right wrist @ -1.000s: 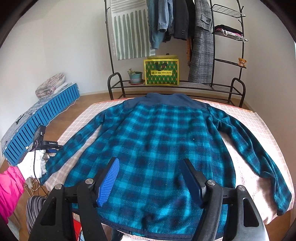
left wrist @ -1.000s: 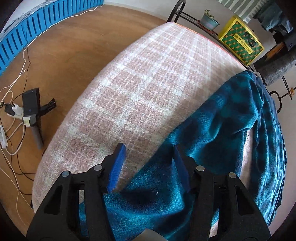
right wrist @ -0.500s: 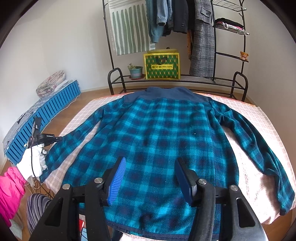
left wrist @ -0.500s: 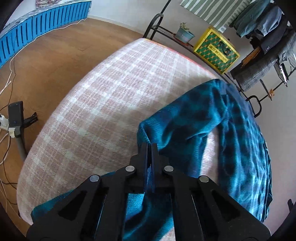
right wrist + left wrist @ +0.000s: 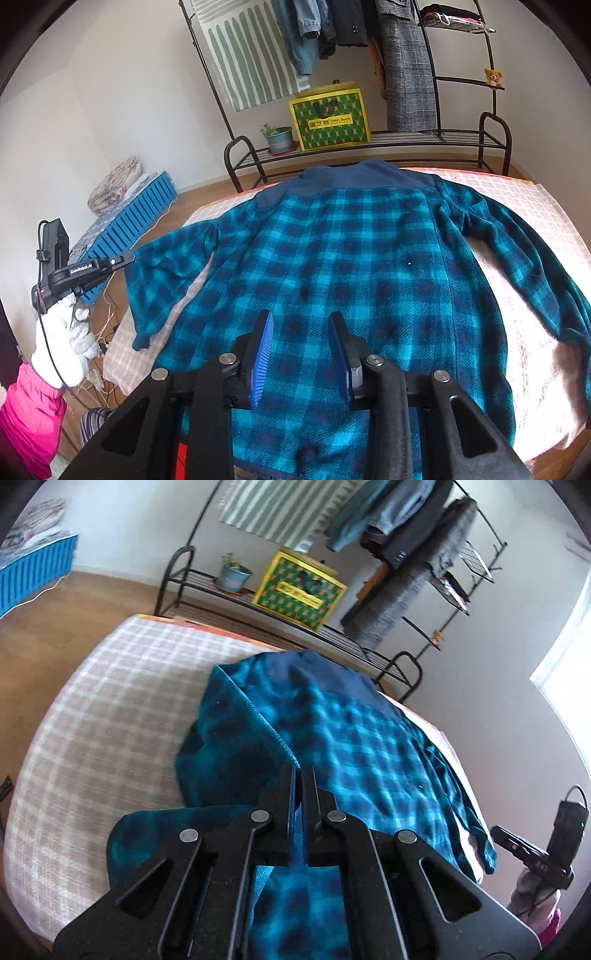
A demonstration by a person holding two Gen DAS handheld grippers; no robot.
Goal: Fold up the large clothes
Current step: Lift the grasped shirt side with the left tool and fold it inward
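Pinching the left sleeve (image 5: 236, 731) shut, the left gripper (image 5: 299, 775) lifts it off the bed (image 5: 110, 686); carrying it flat across the shirt's back would fold best.

From the right wrist, the shirt (image 5: 369, 266) lies spread across the bed, hem at the near edge. The right gripper (image 5: 301, 332) hovers, jaws closing on nothing. "GenRobot.AI" marks the left gripper; the yellow bag's (image 5: 328, 114) label is unclear.
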